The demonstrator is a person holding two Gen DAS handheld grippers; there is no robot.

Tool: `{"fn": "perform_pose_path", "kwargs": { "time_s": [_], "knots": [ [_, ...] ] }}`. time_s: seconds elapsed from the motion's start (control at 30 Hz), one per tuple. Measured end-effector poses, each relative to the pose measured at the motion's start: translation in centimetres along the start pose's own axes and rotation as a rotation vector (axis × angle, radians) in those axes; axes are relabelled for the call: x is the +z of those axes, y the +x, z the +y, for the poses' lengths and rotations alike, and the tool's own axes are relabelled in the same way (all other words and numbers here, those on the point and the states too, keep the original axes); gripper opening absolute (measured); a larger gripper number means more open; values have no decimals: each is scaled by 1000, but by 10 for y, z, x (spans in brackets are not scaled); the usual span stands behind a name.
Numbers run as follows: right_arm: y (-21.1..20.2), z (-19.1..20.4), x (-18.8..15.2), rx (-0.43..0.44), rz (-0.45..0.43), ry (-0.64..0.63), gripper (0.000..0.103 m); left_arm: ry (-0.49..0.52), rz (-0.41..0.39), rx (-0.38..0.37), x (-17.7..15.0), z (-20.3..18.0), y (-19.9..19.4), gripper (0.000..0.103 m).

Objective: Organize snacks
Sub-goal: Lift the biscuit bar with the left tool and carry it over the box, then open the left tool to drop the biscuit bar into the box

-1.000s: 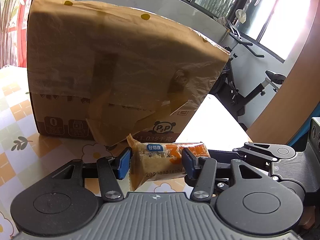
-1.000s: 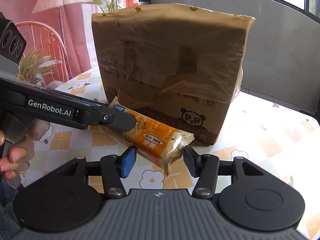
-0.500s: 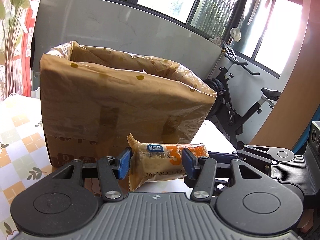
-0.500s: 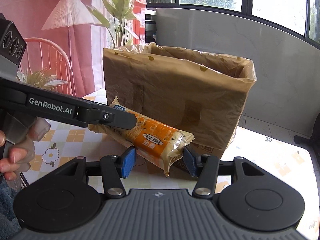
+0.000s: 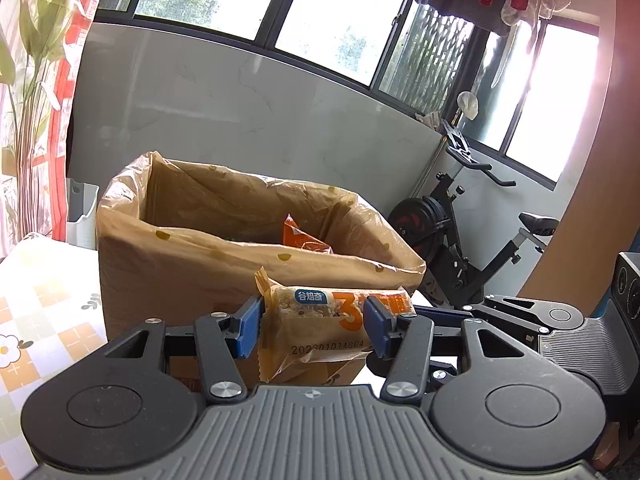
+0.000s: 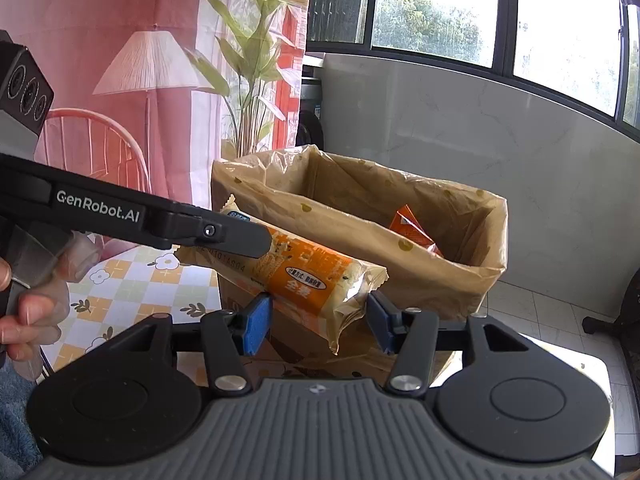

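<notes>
An orange and clear-wrapped snack bar (image 5: 320, 320) is held between both grippers, in the air in front of the box rim. My left gripper (image 5: 312, 326) is shut on one end of it. My right gripper (image 6: 318, 320) is shut on the other end (image 6: 320, 280). The left gripper's finger (image 6: 224, 236) crosses the right wrist view from the left. A cardboard box lined with a brown plastic bag (image 5: 240, 252) stands on the table, open at the top. An orange snack packet (image 5: 300, 236) lies inside it, also seen in the right wrist view (image 6: 416, 228).
The table has a checked flower-pattern cloth (image 5: 44, 308). An exercise bike (image 5: 460, 232) stands beyond the table on the right. A plant (image 6: 248, 60) and a red chair (image 6: 100, 148) are behind the box. A bare hand (image 6: 28, 320) holds the left gripper's handle.
Both grippers have risen together with the snack bar, from low in front of the box side up to the level of its rim. The box's inside has come into view.
</notes>
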State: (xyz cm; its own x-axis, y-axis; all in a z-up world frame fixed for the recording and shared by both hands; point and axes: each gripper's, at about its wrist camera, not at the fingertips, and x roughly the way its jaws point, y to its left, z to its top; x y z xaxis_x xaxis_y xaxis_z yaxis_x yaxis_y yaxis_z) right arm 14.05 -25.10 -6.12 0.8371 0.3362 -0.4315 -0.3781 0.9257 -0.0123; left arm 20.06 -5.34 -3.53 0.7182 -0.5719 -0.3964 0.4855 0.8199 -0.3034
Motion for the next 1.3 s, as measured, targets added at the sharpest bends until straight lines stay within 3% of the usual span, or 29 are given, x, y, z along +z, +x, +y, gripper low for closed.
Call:
{"fn": "perform_pose_path", "kwargs": {
  "time_s": [0.27, 0.53, 0.83, 0.97, 1.03, 1.17, 1.3],
  "knots": [
    [8, -11, 38, 2, -49, -26, 55, 5, -45, 1, 38, 5, 3, 56],
    [50, -37, 79, -2, -46, -33, 55, -10, -21, 12, 80, 29, 41, 56],
    [118, -62, 102, -5, 6, 6, 55, 17, -21, 118, 102, 41, 79, 55],
    [133, -67, 100, -31, 29, 50, 56, 65, -4, 203, 101, 39, 83, 62],
    [134, -69, 96, -23, 47, 61, 62, 51, -5, 225, 101, 44, 77, 69],
    [126, -69, 88, -36, 58, 54, 74, 22, -10, 250, 104, 51, 62, 71],
    [112, -67, 84, -41, 41, 70, 92, 77, -34, 290, 107, 49, 42, 81]
  ]
}}
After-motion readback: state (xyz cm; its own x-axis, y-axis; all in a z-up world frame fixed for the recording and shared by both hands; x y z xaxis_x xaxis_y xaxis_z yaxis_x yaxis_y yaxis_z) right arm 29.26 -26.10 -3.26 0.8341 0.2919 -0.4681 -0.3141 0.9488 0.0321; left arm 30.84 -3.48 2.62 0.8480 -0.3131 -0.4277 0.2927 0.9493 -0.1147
